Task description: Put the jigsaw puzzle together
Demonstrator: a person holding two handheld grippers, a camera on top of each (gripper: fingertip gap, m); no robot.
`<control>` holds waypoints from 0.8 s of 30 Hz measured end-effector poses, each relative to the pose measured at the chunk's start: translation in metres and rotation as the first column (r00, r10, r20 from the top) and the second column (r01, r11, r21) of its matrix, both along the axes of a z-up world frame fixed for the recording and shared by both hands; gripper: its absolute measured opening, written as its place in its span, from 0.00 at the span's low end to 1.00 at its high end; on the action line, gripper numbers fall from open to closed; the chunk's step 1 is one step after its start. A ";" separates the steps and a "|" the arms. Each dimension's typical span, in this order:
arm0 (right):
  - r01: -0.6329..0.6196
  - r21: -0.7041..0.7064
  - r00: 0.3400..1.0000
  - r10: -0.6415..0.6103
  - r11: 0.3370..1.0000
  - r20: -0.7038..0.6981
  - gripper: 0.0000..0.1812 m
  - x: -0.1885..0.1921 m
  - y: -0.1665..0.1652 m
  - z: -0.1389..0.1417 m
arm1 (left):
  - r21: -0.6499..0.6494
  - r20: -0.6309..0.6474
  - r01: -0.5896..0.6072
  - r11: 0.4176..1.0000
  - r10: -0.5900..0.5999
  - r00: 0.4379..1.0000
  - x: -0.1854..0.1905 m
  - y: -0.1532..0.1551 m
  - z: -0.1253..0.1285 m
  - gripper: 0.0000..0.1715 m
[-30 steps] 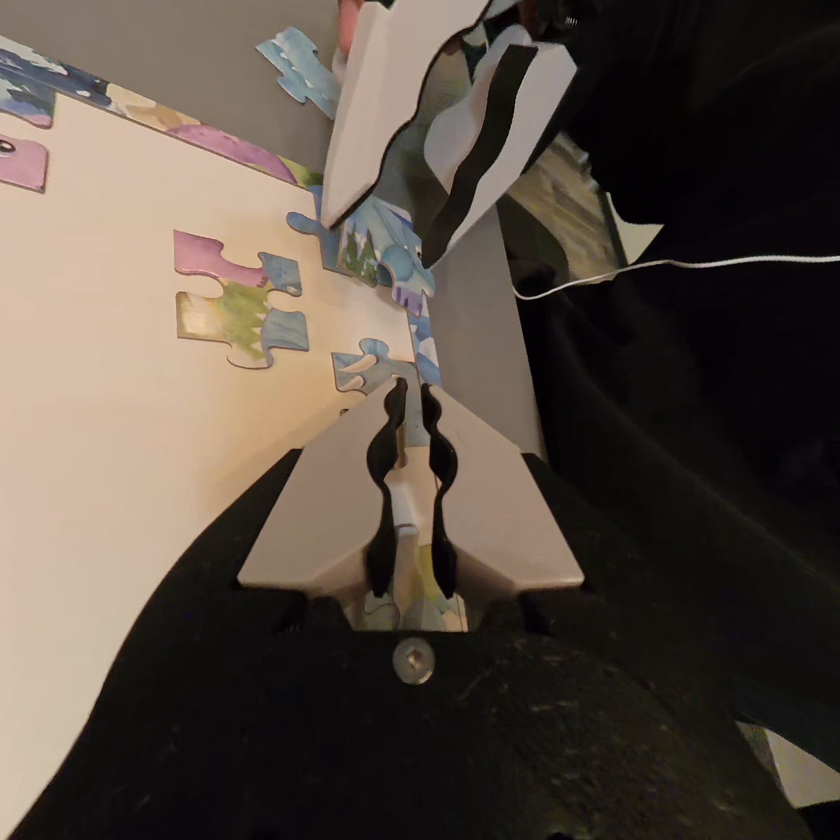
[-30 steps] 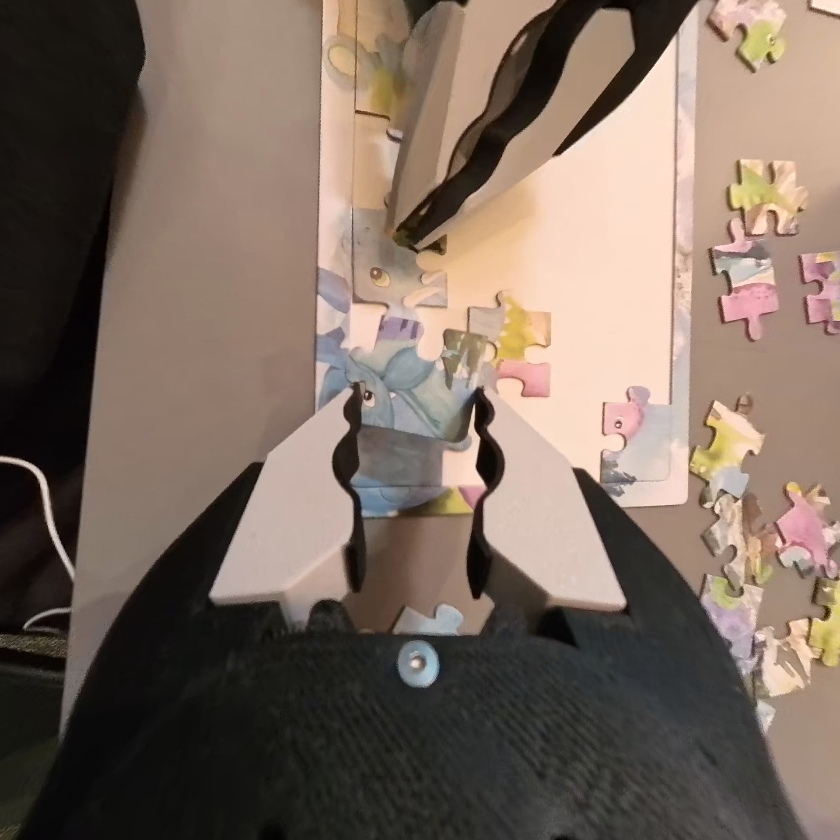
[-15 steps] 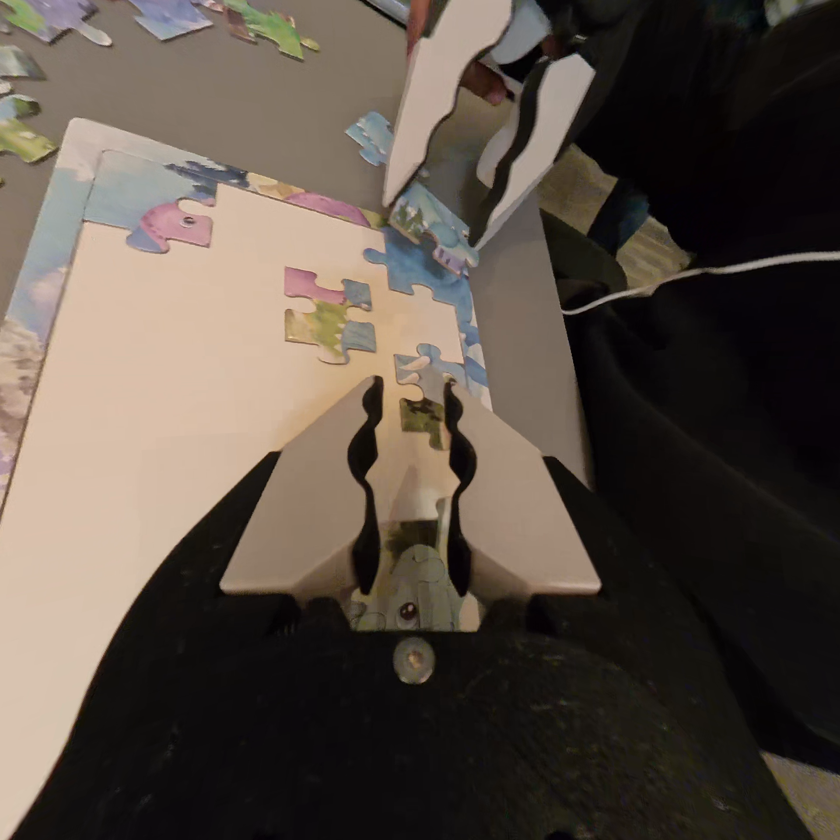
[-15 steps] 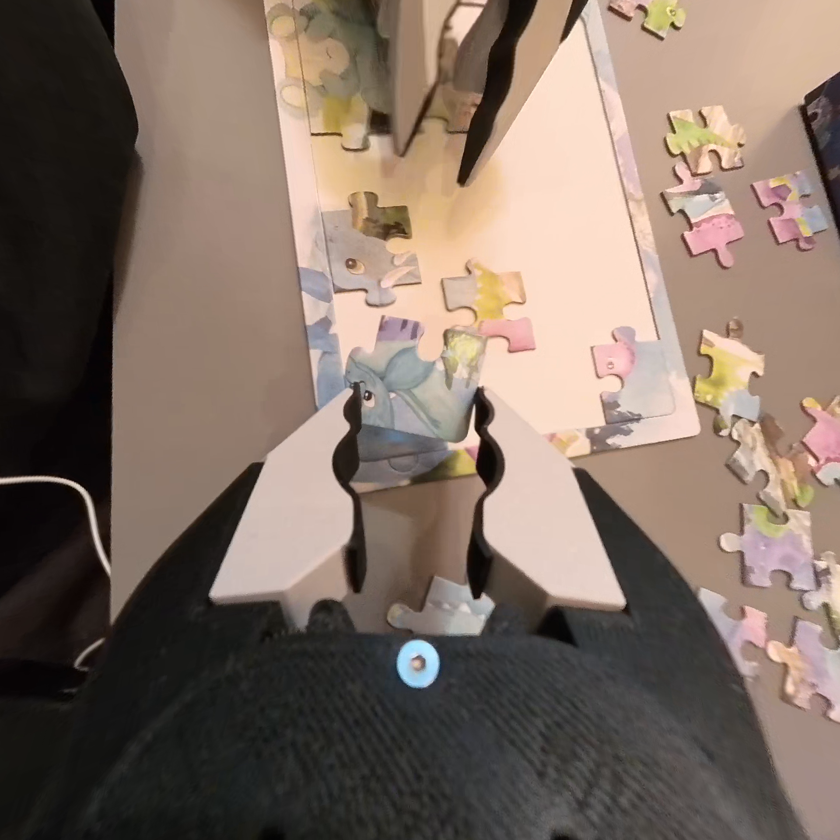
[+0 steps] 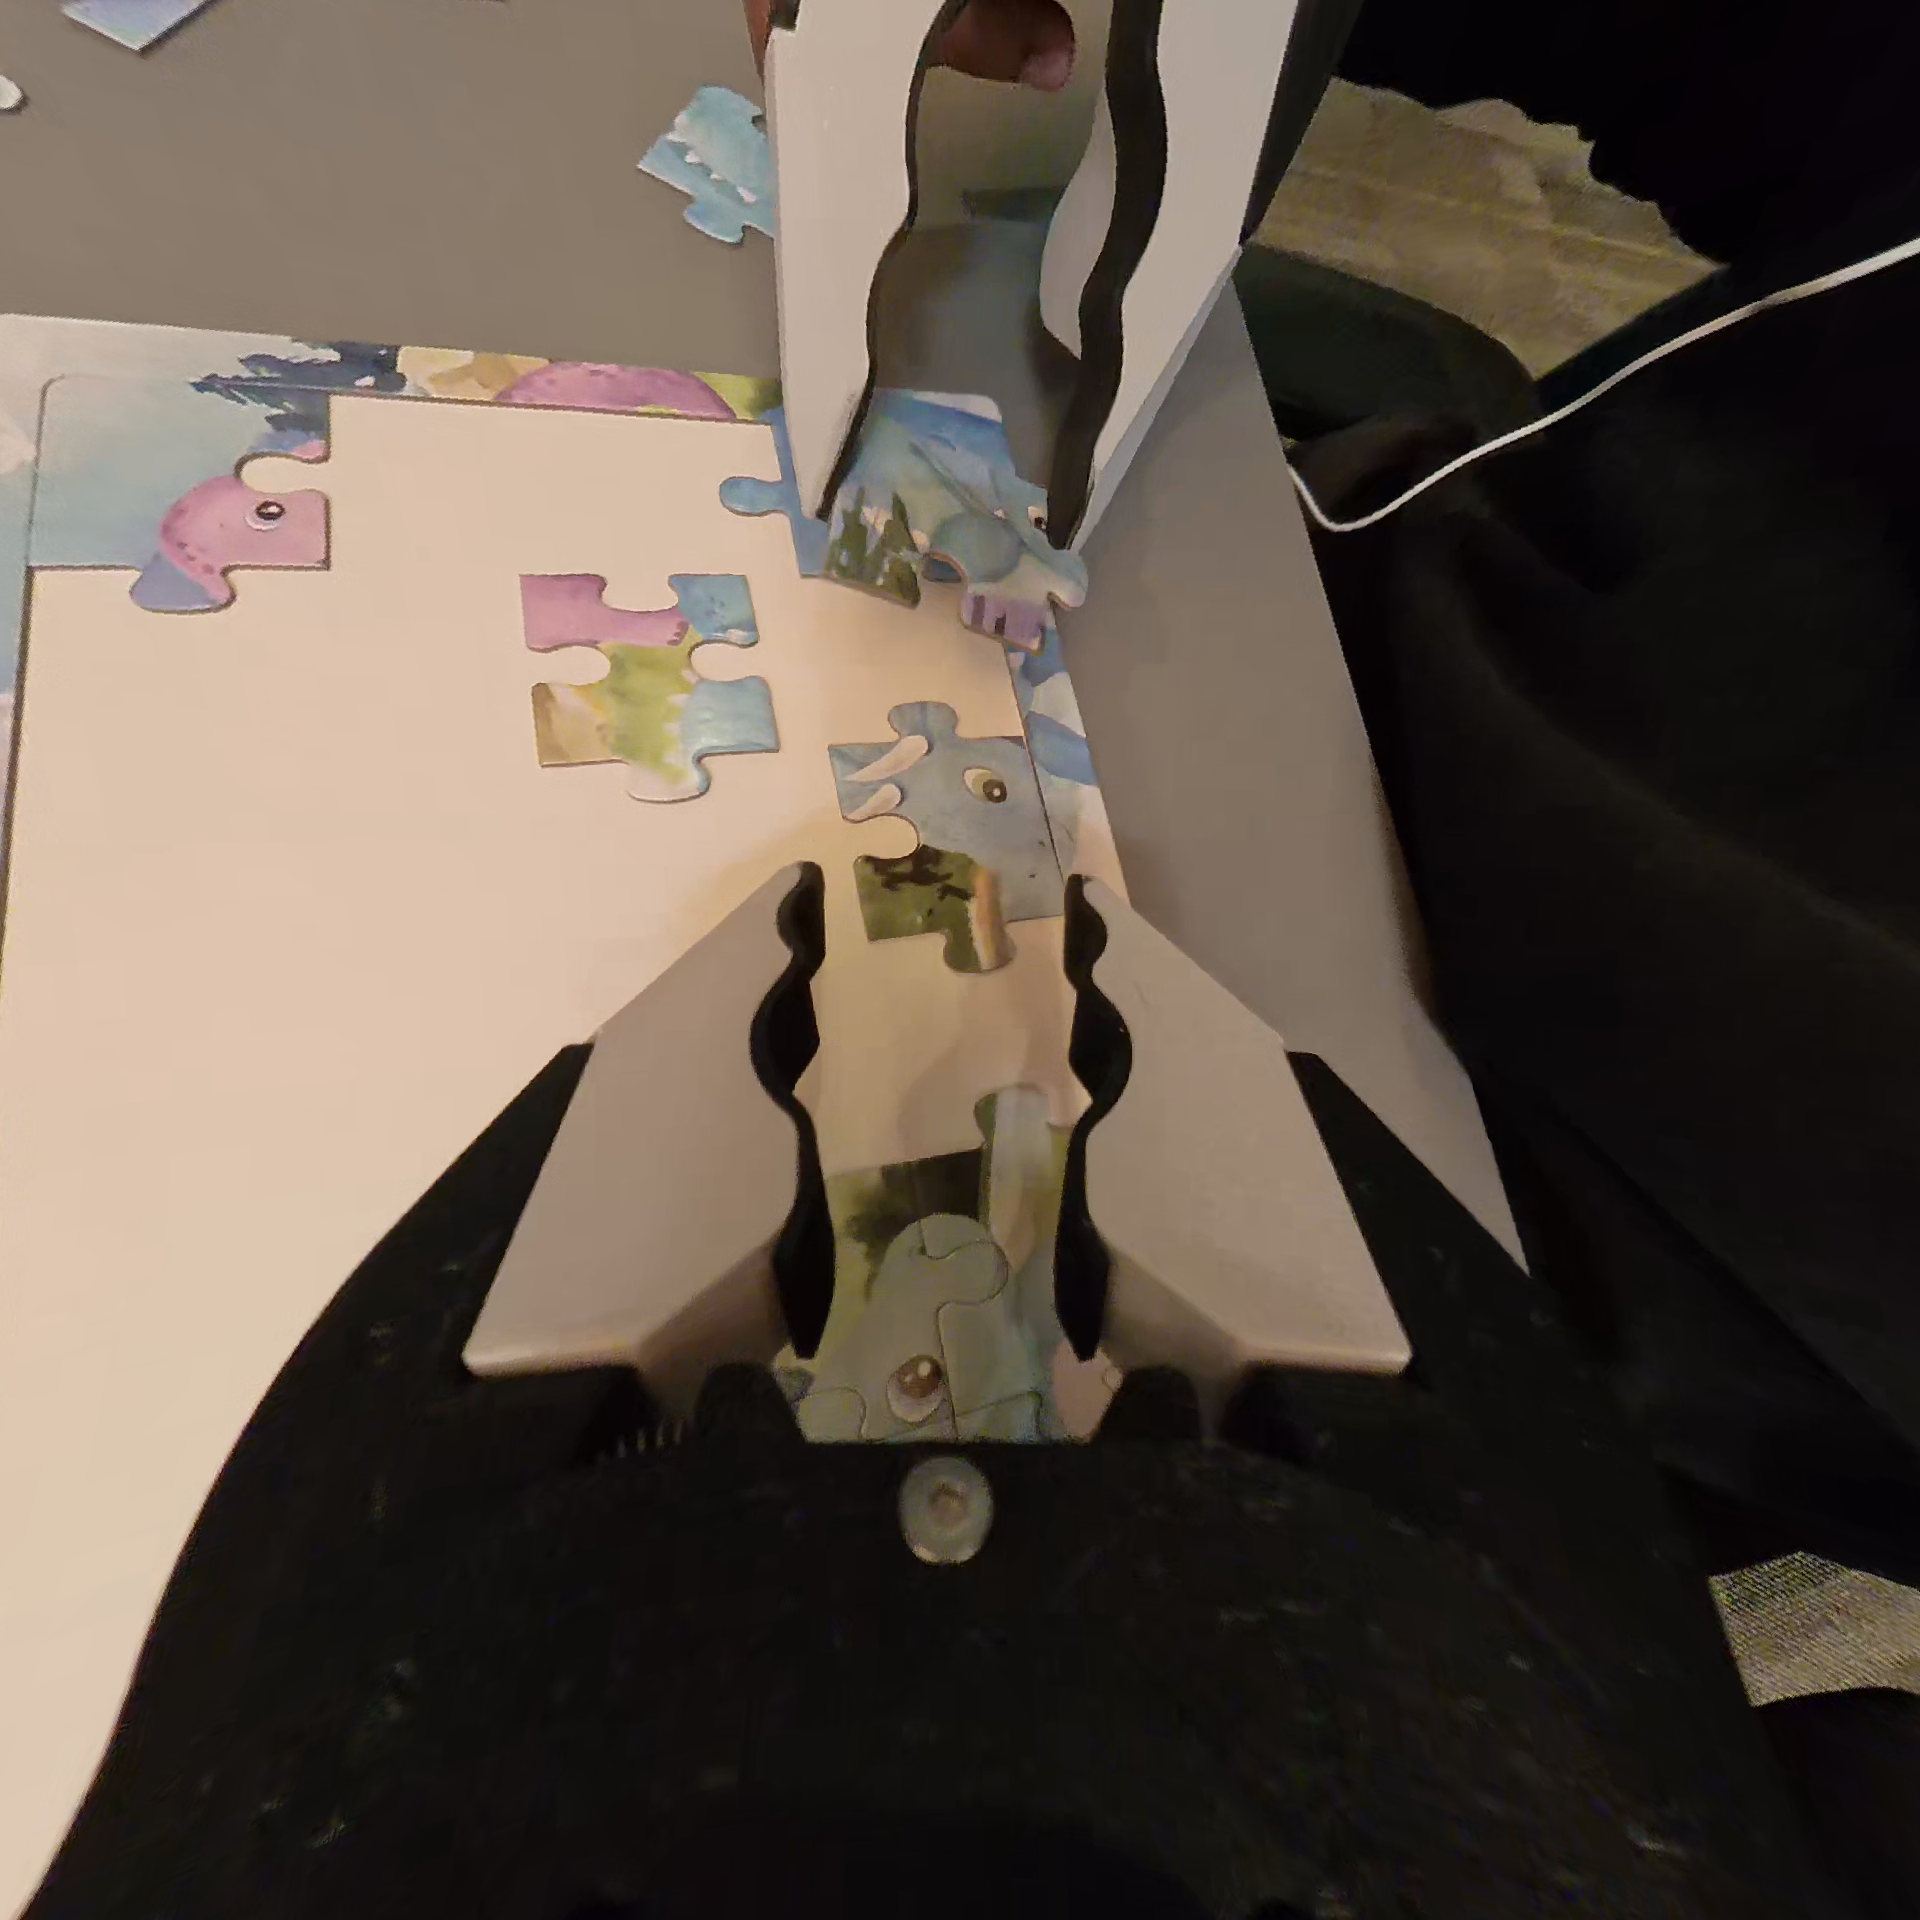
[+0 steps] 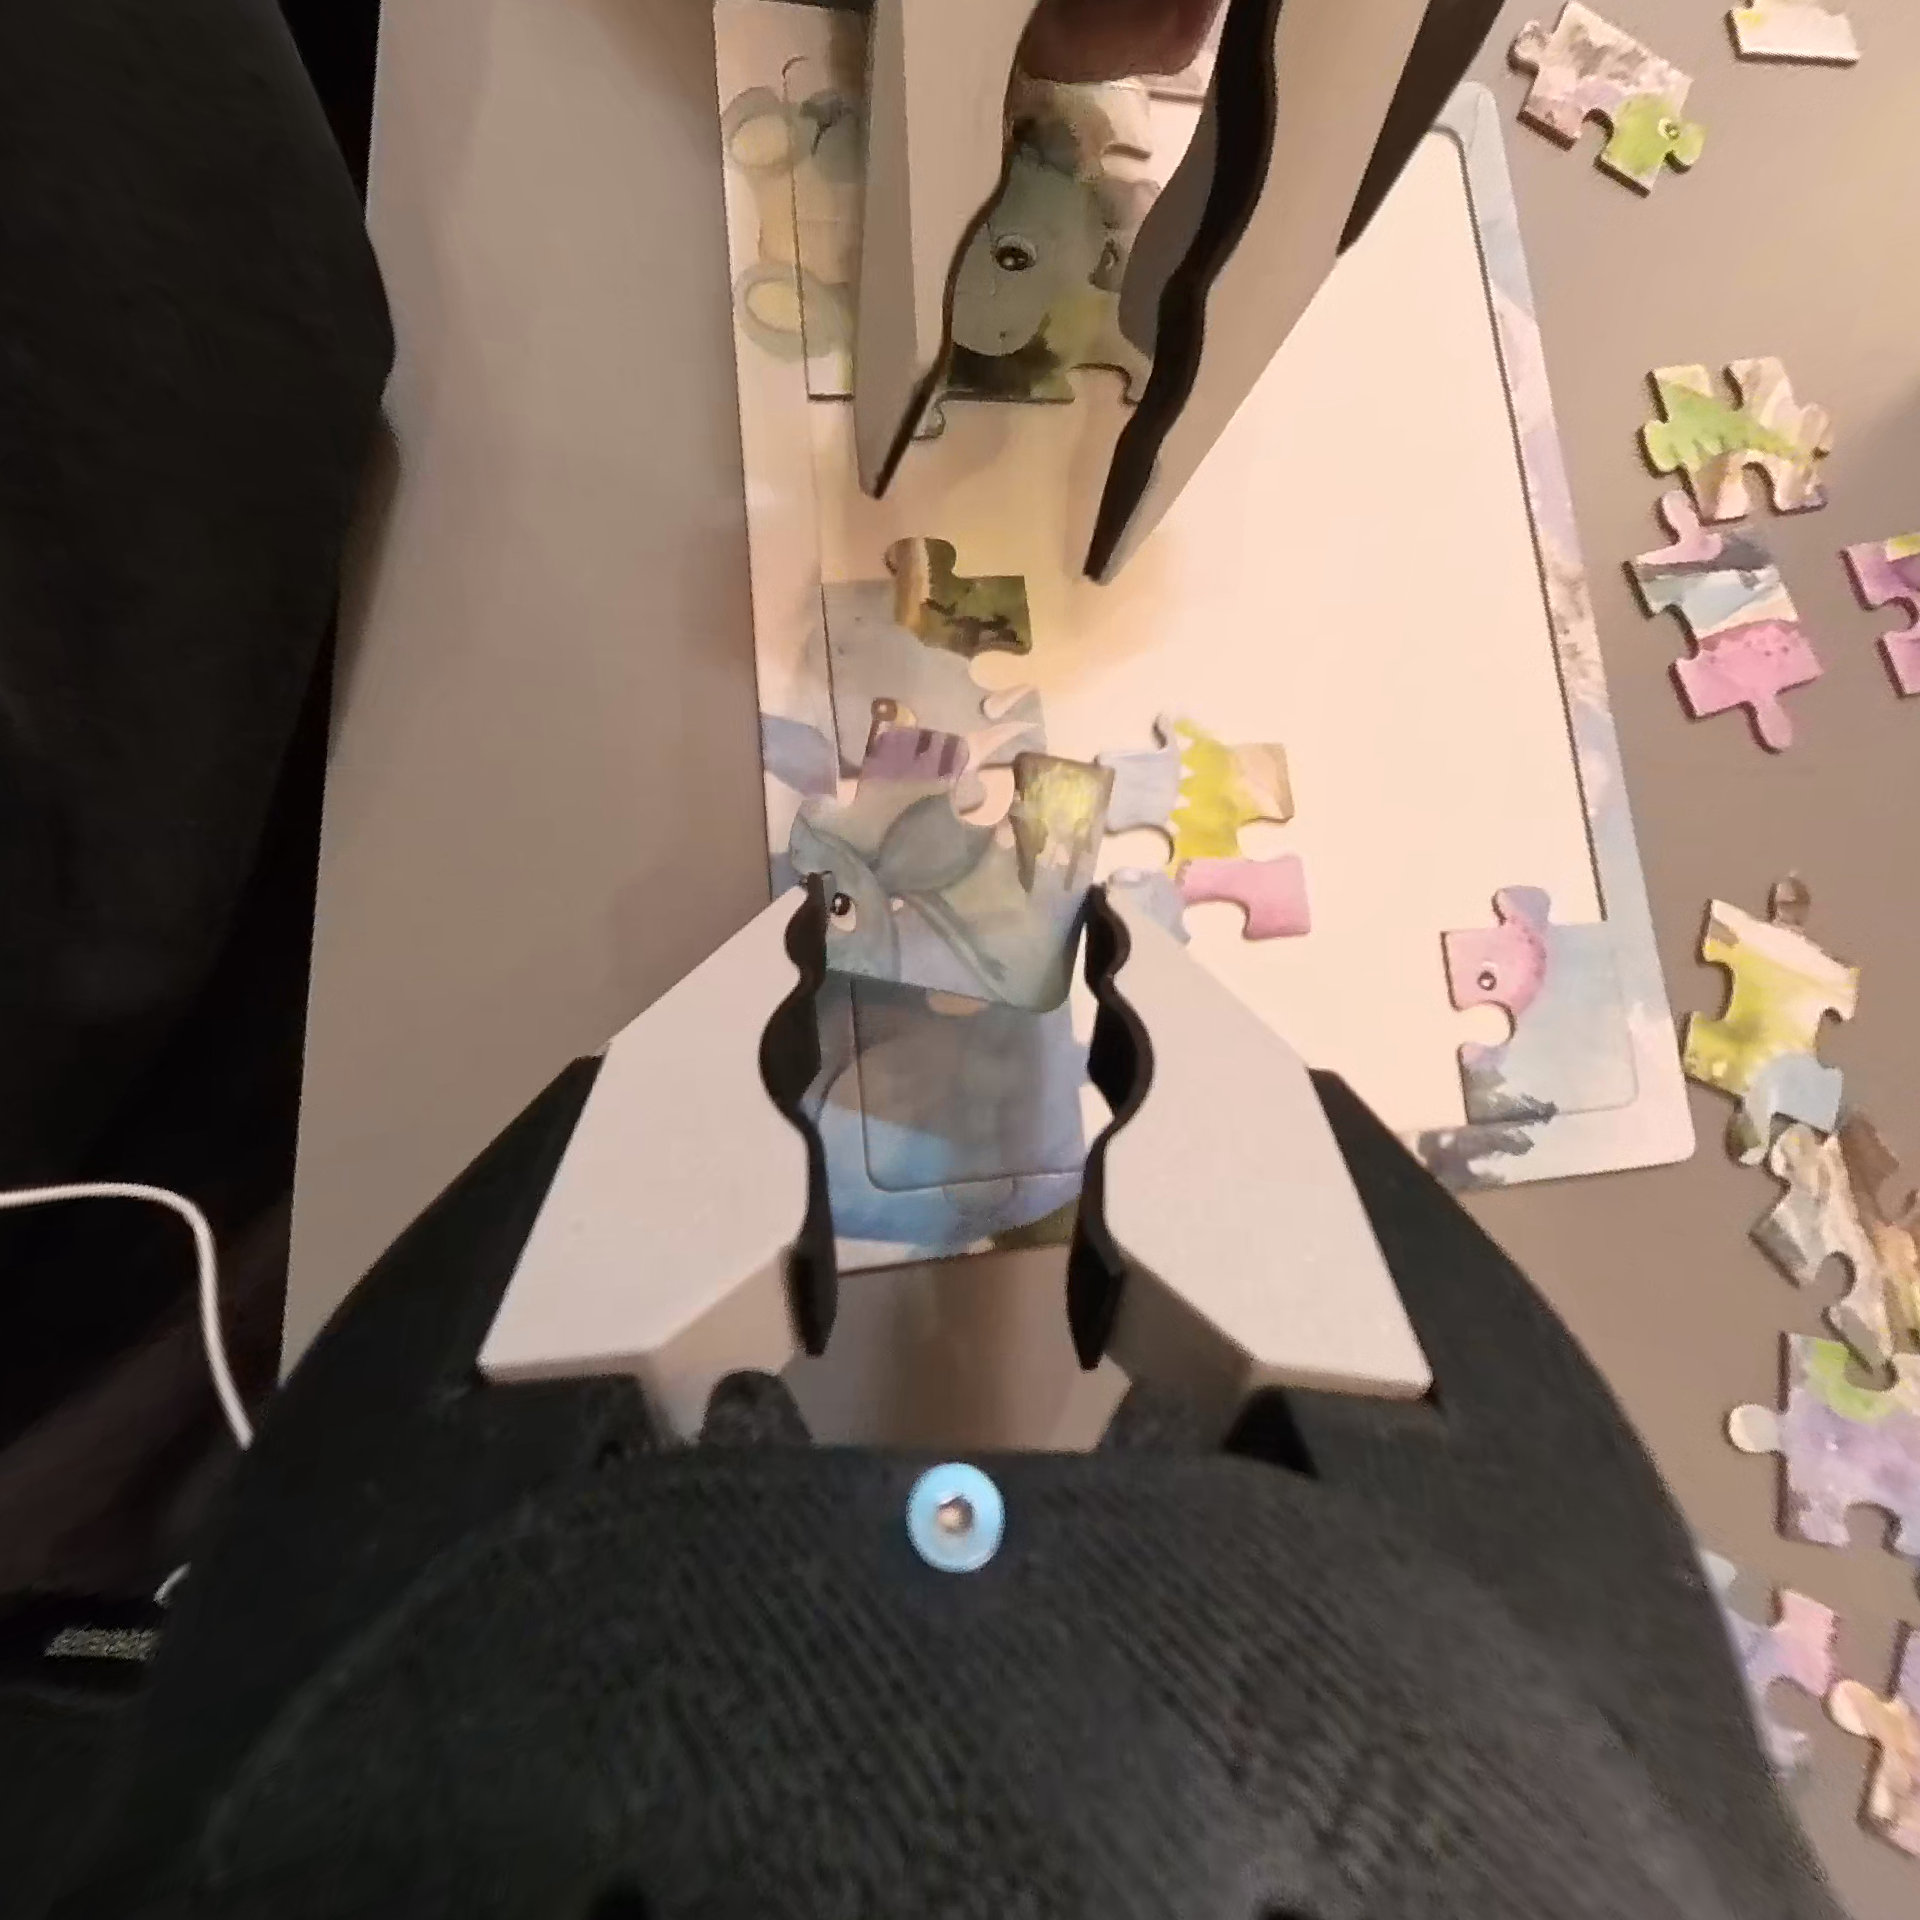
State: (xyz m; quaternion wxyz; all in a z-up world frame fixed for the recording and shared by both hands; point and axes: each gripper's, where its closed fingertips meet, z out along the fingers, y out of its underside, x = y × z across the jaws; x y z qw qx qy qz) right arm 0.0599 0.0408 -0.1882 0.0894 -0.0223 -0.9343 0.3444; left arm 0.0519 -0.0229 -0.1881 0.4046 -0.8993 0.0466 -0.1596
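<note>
A cream puzzle tray lies on the grey table and also shows in the right wrist view. My left gripper is open and empty, just short of a blue piece with an eye and a dark green corner, which lies flat by the tray's right border. My right gripper is shut on a blue dinosaur piece, held tilted over the tray's near corner. The left wrist view shows that gripper and its piece farther off. Joined grey-green pieces lie between my left fingers.
A pink, green and blue piece lies loose mid-tray. A pink dinosaur piece sits in a corner. Several loose pieces lie on the grey table beside the tray. One blue piece lies beyond it. A white cable crosses dark clothing. Across from one pair of fingers to the other is roughly 8 cm.
My left gripper has opened, let go of the blue and green piece by the border, and drawn back. My right gripper has kept hold of the blue dinosaur piece.
</note>
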 end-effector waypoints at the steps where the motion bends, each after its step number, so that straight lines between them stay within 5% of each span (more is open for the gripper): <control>1: -0.006 0.003 1.000 0.006 1.000 -0.001 0.27 0.000 -0.002 0.000 | -0.005 0.001 0.001 1.000 -0.001 1.000 0.000 -0.001 -0.002 0.26; 13: 0.015 -0.007 0.999 -0.016 1.000 -0.034 0.27 -0.003 0.000 0.000 | -0.062 -0.038 0.032 0.998 -0.035 0.999 0.003 -0.005 -0.014 0.24; 24: 0.169 -0.059 0.981 -0.174 0.984 -0.089 0.27 -0.014 0.028 0.009 | -0.073 -0.071 0.049 0.996 -0.054 0.996 0.004 -0.007 -0.015 0.18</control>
